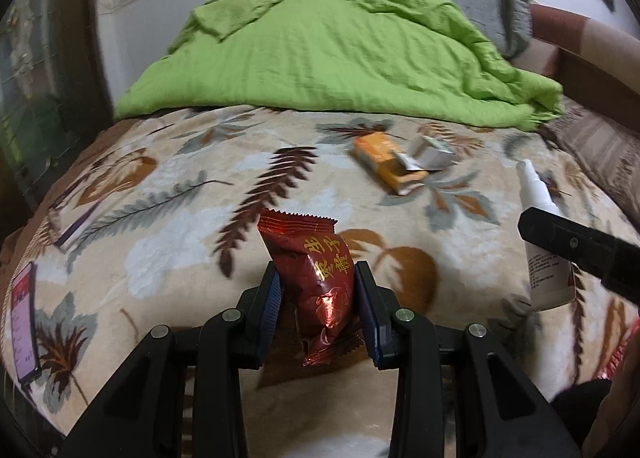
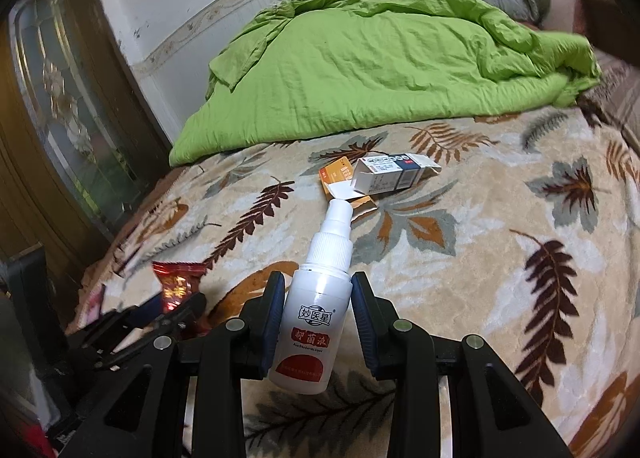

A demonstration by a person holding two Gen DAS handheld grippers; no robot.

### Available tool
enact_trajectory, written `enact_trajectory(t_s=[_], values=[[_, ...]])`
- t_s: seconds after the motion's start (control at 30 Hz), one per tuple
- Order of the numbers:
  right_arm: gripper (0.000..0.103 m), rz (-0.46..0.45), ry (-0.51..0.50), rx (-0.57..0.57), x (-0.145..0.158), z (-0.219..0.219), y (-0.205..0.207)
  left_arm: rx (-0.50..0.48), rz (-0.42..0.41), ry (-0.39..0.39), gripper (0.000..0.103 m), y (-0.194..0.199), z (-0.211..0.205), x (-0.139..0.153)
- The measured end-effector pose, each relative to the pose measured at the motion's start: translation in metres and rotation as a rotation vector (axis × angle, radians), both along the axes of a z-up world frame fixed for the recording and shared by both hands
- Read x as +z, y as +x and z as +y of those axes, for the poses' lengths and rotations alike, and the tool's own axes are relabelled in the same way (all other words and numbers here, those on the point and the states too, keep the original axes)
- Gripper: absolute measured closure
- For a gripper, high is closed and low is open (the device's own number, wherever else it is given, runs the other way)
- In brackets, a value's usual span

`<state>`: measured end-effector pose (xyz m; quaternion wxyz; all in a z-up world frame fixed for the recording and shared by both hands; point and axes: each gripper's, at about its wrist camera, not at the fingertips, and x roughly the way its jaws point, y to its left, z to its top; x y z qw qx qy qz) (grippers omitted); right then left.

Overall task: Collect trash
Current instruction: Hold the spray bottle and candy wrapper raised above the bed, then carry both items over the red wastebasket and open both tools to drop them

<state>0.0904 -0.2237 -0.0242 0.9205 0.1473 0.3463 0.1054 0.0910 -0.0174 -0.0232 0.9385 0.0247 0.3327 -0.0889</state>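
In the left wrist view, a crinkled red foil snack wrapper [image 1: 316, 282] with serrated ends is pinched between the ribbed pads of the left gripper [image 1: 317, 306], above the near edge of the plush leaf-patterned blanket [image 1: 168, 226]. An orange carton [image 1: 390, 164] lies mid-bed, with open blanket around it.

In the right wrist view, a smooth white plastic spray bottle [image 2: 314, 306] is clamped by the right gripper [image 2: 318, 314], nozzle pointing toward a grey-white opened box [image 2: 394, 174] before the rumpled green quilt [image 2: 380, 58].

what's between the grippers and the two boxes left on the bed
Nothing visible on the blanket. But the left gripper is shut on a red wrapper and the right gripper on a spray bottle, so neither can take the orange box or white box.
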Motion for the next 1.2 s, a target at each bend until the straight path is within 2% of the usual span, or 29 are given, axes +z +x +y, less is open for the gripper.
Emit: enact_trajectory(t_s=[0.17,0.37,0.57,0.63,0.77,0.8,0.9,1.03,1.2], values=[[0.066,0.007,0.060,-0.071,0.018,-0.051,-0.042,-0.146,-0.014,-0.024,0.068,-0.021,-0.026,0.013],[0.066,0.030,0.078,-0.246,0.033,-0.138,-0.129,-0.415,0.031,-0.093,0.068,-0.056,-0.088,0.036],[0.066,0.109,0.082,-0.423,0.026,-0.207,-0.214,-0.709,0.134,-0.150,0.068,-0.103,-0.171,0.050],[0.066,0.138,0.103,-0.473,0.019,-0.225,-0.237,-0.805,0.186,-0.150,0.068,-0.120,-0.204,0.048],[0.064,0.173,0.136,-0.534,0.007,-0.244,-0.262,-0.922,0.243,-0.121,0.068,-0.148,-0.254,0.040],[0.064,0.177,0.162,-0.547,0.004,-0.250,-0.267,-0.938,0.251,-0.115,0.067,-0.152,-0.263,0.038],[0.058,0.192,0.203,-0.578,-0.001,-0.264,-0.276,-0.978,0.276,-0.078,0.048,-0.162,-0.284,0.029],[0.056,0.179,0.203,-0.589,0.003,-0.268,-0.277,-0.981,0.294,-0.080,0.047,-0.161,-0.285,0.024],[0.056,0.159,0.205,-0.508,0.014,-0.252,-0.249,-0.892,0.264,-0.116,0.046,-0.137,-0.256,0.036]])
